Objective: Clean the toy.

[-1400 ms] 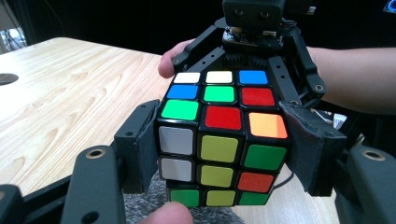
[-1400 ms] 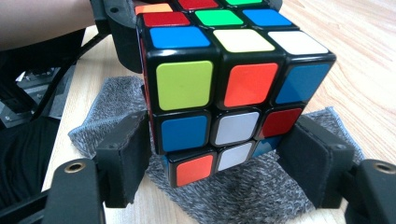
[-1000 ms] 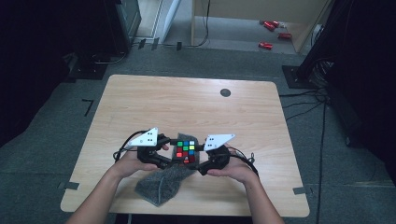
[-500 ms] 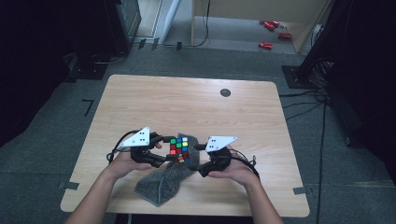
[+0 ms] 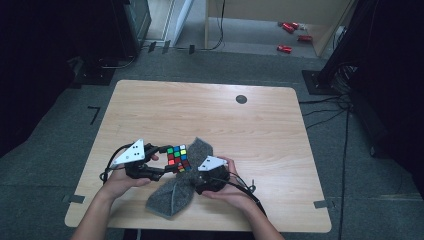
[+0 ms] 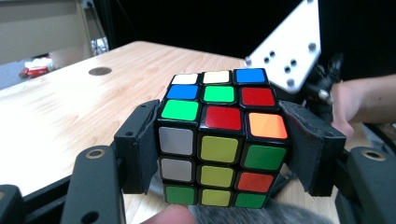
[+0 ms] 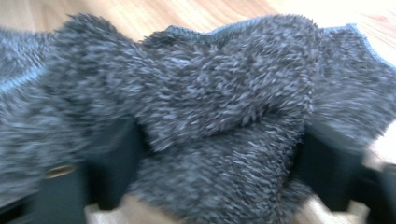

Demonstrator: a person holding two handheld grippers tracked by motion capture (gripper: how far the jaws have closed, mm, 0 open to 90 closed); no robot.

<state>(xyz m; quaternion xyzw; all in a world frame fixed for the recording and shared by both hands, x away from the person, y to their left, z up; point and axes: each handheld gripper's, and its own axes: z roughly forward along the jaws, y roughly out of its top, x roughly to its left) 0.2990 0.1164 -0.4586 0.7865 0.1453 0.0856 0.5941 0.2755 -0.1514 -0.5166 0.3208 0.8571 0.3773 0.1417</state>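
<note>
The wooden surface [image 5: 260,125] carries a fuzzy grey cloth [image 5: 175,192] at its near edge. The right tongs [image 5: 202,184] have just been closing, a bunched fold of the cloth between their jaws. The left tongs [image 5: 162,167] clamp a colourful puzzle cube [image 6: 219,135] by two opposite sides, just above the cloth.

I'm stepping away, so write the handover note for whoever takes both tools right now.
Left tool: shut on the puzzle cube, pads on two opposite sides, cube held above the table.
Right tool: jaws have just been closing with the grey fuzzy cloth bunched between them; firm grip not confirmed.
Cloth lies near the table's front edge, beside and under the cube.
Done: cube picked up.
Left: probably wipe the cube with the cloth; secure the cloth first.
</note>
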